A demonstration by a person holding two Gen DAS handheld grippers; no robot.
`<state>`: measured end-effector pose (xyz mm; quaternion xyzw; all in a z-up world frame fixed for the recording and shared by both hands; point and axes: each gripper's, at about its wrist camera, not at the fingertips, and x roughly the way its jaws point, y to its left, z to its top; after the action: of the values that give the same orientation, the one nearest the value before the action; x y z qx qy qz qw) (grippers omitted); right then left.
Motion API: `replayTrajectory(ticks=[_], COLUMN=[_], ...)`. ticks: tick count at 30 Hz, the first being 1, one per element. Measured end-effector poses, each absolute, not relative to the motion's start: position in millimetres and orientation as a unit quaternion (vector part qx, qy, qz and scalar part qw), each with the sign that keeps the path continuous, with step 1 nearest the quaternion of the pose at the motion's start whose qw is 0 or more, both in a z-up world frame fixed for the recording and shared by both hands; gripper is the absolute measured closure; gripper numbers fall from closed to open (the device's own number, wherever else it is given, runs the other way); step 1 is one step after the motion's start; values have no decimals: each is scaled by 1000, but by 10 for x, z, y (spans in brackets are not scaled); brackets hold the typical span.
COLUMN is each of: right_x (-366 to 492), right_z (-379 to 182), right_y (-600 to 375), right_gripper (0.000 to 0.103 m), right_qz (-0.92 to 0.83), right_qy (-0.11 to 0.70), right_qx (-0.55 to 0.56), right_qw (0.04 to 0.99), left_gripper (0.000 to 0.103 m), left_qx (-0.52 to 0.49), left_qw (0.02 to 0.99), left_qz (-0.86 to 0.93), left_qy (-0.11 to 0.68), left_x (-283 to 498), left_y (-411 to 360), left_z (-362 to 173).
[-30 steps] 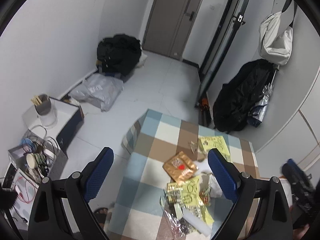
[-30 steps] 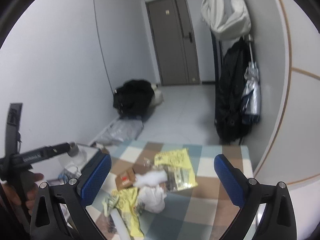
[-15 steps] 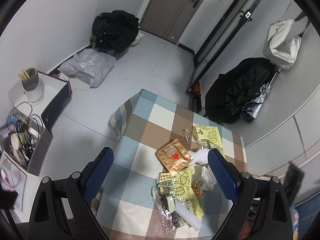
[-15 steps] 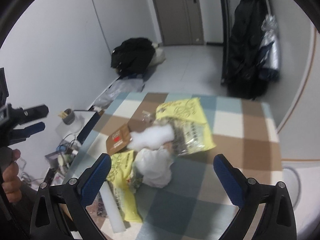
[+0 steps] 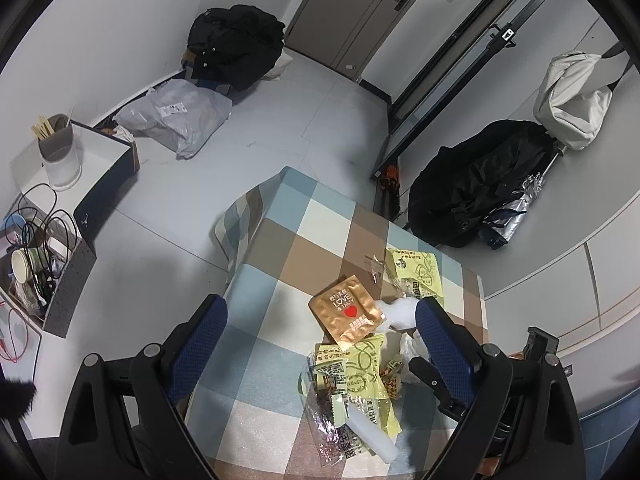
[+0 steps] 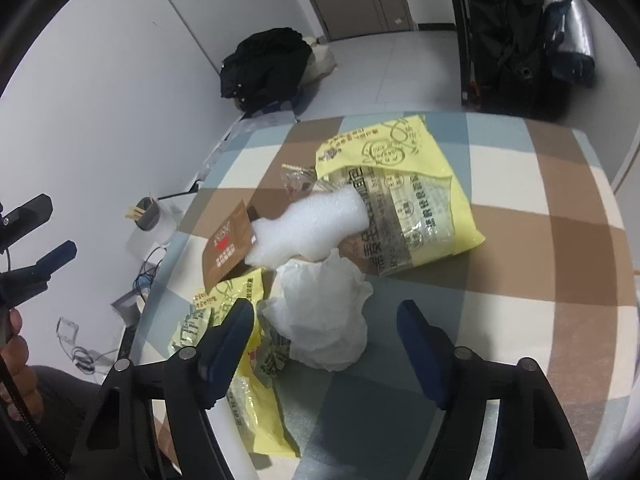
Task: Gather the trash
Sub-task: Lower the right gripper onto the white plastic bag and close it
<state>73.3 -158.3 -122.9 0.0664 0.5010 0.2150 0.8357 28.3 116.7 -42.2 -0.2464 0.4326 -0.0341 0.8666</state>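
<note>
While closing: right tongs (image 6: 325, 334) around crumpled bag (image 6: 324, 316)

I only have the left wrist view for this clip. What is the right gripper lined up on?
Observer: The right gripper has a crumpled white plastic bag between its closing jaws, and the pads are not yet pressing on it.
Operator: And the white bit by the brown packet?
Observer: It is a foam piece lying across the brown packet and onto a large yellow wrapper.
Operator: Is any of the person visible?
Observer: Yes, a hand below the left gripper.

Brown packet (image 6: 224, 250) partly under foam piece (image 6: 308, 226); wrapper print unreadable.
</note>
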Motion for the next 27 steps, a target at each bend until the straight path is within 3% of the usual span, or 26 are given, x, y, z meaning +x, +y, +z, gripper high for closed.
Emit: replayTrajectory(ticks=[5,8,10,15,19,27], right_x=[761,777,764,757,724,579], right_z=[-1295,-1345,-1346,-1369,-1327,-1066], right_y=[-1584,-1572,-1589,-1633,-1655,-1822], right_gripper=[42,59,62,86,94,96], right_qz=[223,223,222,225,223,228], right_qy=[516,533,534,545,539,500], right_qx=[82,86,88,106,99,94], right_qw=[823,811,811,801,806,830], left_gripper=[10,10,10,10,10,10], left_qx=[-253,-253,-252,-252,-238,-215], left_qw=[859,858,858,857,861,857], left_qz=[-37,-38,-37,-36,-34,-50], left_qy=[444,446,446,447,448,465], left_x=[313,315,316,332,350,331], left_y=[1171,1159,1152,1130,1099,992], left_z=[-477,-478,-477,-483,-488,-567])
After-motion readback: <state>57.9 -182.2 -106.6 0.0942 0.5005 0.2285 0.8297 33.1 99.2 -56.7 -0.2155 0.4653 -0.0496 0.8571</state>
